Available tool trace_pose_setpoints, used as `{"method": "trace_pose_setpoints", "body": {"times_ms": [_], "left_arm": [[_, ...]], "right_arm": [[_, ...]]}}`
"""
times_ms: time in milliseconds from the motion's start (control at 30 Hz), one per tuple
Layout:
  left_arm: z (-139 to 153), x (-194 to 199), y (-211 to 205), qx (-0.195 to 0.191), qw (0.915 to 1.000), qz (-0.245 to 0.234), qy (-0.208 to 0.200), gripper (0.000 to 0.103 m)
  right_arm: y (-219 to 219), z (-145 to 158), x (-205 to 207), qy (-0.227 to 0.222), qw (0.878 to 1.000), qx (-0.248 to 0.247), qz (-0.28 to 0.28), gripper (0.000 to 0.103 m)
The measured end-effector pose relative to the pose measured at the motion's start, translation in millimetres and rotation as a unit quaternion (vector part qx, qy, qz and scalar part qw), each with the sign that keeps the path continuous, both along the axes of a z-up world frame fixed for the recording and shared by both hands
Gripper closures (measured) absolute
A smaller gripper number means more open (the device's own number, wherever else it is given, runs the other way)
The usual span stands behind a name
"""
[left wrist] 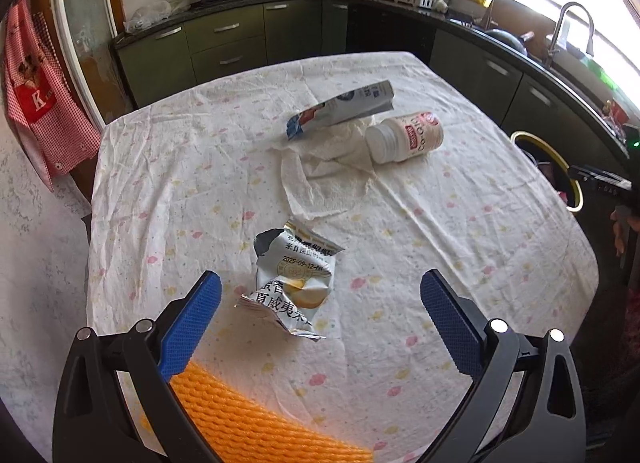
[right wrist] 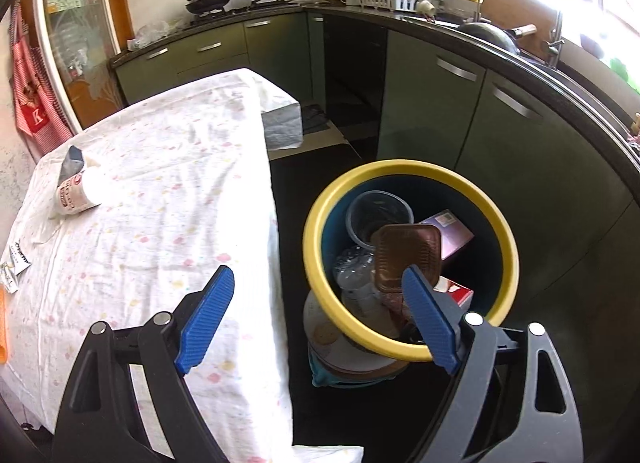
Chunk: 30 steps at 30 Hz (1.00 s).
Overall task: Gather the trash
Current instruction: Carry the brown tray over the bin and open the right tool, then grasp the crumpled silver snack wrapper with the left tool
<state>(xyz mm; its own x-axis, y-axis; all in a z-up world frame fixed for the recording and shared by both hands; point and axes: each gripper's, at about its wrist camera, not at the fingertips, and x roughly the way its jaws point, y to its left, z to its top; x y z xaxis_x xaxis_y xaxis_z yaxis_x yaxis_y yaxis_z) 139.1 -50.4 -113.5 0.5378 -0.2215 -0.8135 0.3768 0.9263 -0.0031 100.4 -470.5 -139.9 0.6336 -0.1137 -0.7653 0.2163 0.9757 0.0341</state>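
A crumpled silver snack wrapper (left wrist: 294, 283) lies on the flower-print cloth of the counter (left wrist: 460, 223), just ahead of the left gripper (left wrist: 320, 295) and between its two blue fingers (left wrist: 192, 323), which are spread wide and hold nothing. Beyond the wrapper, farther from the gripper, sits a crumpled paper towel (left wrist: 320, 171), with a flattened blue-and-white carton (left wrist: 340, 109) and a white bottle (left wrist: 404, 137) on its side resting at the towel's far edge. An orange foam net (left wrist: 256, 423) lies close under the left gripper, at the near edge of the view. The right gripper (right wrist: 318, 315), its blue fingers likewise wide apart and empty, hangs off the counter's edge beside a yellow-rimmed bin (right wrist: 400, 171) on the dark floor; the bin stands ahead and to the gripper's right and already holds a clear cup (right wrist: 376, 219), a brown tray (right wrist: 408, 255), a plastic bottle (right wrist: 356, 267) and boxes. Green kitchen cabinets (right wrist: 460, 103) run behind.
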Motion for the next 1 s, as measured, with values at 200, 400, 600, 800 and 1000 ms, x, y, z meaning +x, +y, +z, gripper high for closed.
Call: {"method": "trace_pose_setpoints", "body": {"times_ms": [200,400,600,800,1000], "left_arm": [[-23.8,23.4,1.7,0.032,0.9989,-0.023,0.026,0.005],[-36.7,35.7,-2.5,0.053,0.9968,-0.042,0.043,0.005],[-40.1,41.0,-3.1,0.056,0.9960,-0.046,0.053,0.017],[-44.7,46.1,-4.5,0.046,0.9957,-0.043,0.067,0.035],[-44.1,48.9,-5.7,0.040,0.9957,-0.046,0.069,0.050]], "right_arm": [[12.9,-2.1,6.6,0.006,1.000,-0.001,0.017,0.022],[20.2,-7.8,13.8,0.014,1.000,0.005,0.026,0.022],[24.3,-10.7,18.1,0.018,0.999,0.006,0.035,0.022],[28.1,-12.6,19.3,0.020,0.999,0.008,0.041,0.022],[28.6,-12.7,17.8,0.019,0.999,0.011,0.043,0.022]]}}
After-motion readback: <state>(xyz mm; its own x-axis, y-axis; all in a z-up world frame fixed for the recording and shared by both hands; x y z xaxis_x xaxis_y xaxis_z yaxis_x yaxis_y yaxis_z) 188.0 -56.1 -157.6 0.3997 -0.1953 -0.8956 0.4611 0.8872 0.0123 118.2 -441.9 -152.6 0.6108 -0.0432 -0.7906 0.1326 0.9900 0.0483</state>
